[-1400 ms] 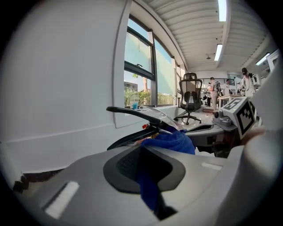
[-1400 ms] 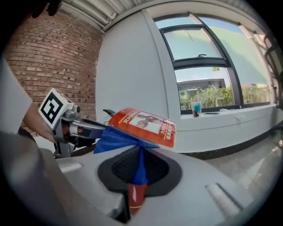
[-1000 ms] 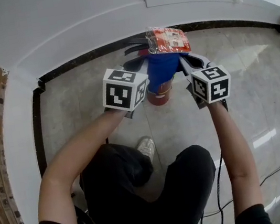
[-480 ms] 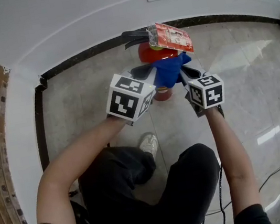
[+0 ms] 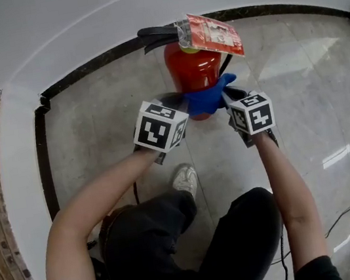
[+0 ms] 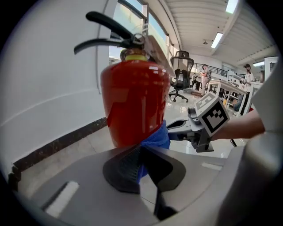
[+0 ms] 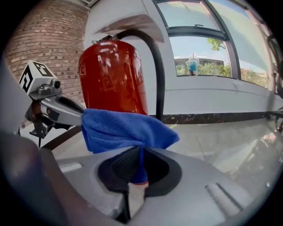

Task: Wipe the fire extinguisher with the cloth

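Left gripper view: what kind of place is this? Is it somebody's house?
Probably not a house; it looks more like an office or workshop. Behind the fire extinguisher you can see a swivel office chair, work desks and long ceiling lights.

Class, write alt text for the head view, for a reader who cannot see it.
Seen from above, a person's left hand-held gripper and right hand-held gripper hold a blue cloth stretched across the lower front of a red fire extinguisher. It stands on a tiled floor beside a white wall, with a red tag near its black handle.
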`<action>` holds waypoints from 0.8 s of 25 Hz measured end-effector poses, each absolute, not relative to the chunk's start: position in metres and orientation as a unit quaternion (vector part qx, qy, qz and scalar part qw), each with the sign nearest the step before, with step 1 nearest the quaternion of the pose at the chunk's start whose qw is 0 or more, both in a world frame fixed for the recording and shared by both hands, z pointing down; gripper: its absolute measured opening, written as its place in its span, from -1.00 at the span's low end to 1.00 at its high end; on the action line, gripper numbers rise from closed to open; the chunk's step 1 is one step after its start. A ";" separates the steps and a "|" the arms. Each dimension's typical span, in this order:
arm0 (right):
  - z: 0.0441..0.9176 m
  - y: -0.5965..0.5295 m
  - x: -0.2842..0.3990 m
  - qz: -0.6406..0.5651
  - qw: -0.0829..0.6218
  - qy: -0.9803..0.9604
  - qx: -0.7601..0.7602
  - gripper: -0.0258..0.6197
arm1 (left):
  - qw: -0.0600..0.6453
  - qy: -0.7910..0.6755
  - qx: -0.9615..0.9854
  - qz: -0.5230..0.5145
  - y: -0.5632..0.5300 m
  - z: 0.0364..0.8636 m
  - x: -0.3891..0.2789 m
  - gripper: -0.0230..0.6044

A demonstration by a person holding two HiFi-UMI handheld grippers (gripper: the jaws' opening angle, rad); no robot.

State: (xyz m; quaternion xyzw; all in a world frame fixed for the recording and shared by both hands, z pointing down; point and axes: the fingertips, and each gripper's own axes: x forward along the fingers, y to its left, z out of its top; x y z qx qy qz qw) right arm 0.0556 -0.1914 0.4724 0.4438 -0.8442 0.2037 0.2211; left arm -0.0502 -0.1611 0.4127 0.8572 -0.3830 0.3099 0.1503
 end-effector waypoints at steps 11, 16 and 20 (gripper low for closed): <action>0.549 -0.189 0.054 0.240 0.291 -0.829 0.413 -0.85 | 0.210 -0.380 0.841 0.323 -0.166 0.513 -0.062 -0.89; 0.584 -0.187 0.052 0.260 0.316 -0.818 0.405 -0.85 | 0.238 -0.381 0.832 0.326 -0.169 0.550 -0.068 -0.89; 0.608 -0.186 0.052 0.288 0.323 -0.809 0.398 -0.85 | 0.251 -0.378 0.827 0.331 -0.172 0.576 -0.070 -0.89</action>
